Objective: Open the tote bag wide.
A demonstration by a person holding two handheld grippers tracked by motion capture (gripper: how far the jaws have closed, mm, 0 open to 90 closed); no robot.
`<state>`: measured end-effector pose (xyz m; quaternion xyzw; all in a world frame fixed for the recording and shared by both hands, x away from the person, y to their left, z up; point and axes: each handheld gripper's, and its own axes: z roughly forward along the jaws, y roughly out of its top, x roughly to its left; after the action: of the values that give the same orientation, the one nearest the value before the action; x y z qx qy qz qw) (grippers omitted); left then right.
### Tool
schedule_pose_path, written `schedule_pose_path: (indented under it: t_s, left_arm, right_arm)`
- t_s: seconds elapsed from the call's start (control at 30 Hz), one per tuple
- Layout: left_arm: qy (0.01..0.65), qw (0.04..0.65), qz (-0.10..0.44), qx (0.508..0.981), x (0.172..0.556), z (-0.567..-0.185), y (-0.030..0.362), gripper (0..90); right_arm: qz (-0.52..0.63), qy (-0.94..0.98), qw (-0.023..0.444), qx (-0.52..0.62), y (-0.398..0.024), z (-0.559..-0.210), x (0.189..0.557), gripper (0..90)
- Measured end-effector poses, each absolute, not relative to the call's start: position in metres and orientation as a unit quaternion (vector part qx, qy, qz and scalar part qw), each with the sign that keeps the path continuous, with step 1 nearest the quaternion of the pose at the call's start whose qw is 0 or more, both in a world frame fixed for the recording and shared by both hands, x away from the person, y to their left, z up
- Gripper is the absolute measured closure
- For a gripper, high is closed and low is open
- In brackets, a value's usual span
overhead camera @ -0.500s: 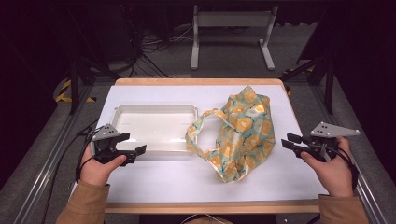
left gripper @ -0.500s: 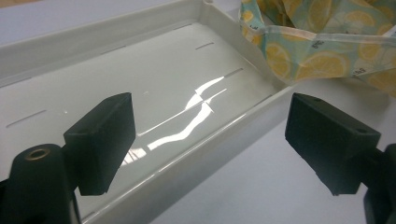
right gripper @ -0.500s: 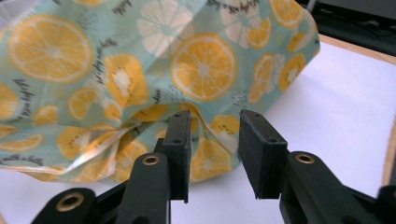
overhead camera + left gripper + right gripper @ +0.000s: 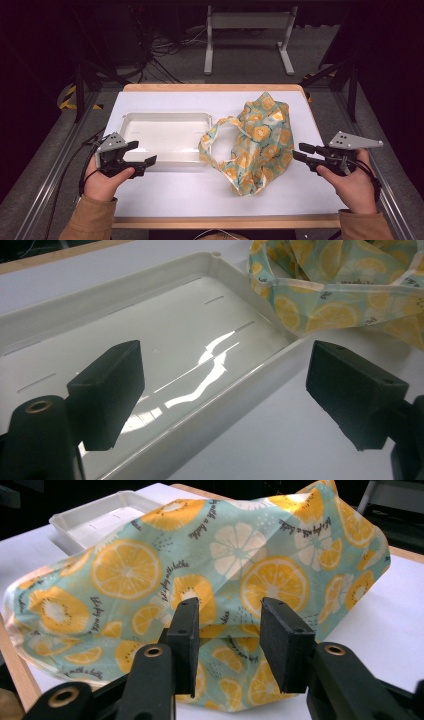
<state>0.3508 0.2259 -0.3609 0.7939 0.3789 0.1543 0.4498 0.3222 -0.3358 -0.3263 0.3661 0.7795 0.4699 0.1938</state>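
A soft bag printed with lemon slices on pale green lies crumpled on the white table, right of centre, its handle loop touching the tray's right end. A shallow white plastic tray sits empty at the left. My left gripper hovers open at the tray's near edge; in the left gripper view its jaws stand wide apart across the tray's rim, with the bag beyond. My right gripper is open just right of the bag, jaws pointing at the fabric, nothing between them.
The table has a wooden front edge near the person's sleeves. Bare white surface lies in front of the tray and the bag. Dark floor, cables and a metal stand lie beyond the far edge. The tray also shows behind the bag.
My right gripper has edged left toward the bag. The left gripper has stayed about where it was by the tray.
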Motion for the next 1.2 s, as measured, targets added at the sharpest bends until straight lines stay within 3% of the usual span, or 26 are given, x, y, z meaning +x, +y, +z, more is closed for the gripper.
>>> schedule_pose_path:
  t_s: [0.37, 0.7, 1.2]
  left_arm:
    - [0.378, 0.45, 0.154, 0.794, 0.348, -0.356, 0.226, 15.8]
    - [0.375, 0.448, 0.15, 0.797, 0.348, -0.357, 0.226, 15.6]
    - [0.377, 0.45, 0.148, 0.796, 0.349, -0.358, 0.227, 15.0]
  right_arm:
    - [0.501, 0.779, 0.172, 0.334, -0.308, -0.311, 0.319, 50.7]
    - [0.491, 0.811, 0.133, 0.289, -0.25, -0.288, 0.327, 44.9]
    - [0.466, 0.84, 0.1, 0.26, -0.188, -0.289, 0.345, 40.8]
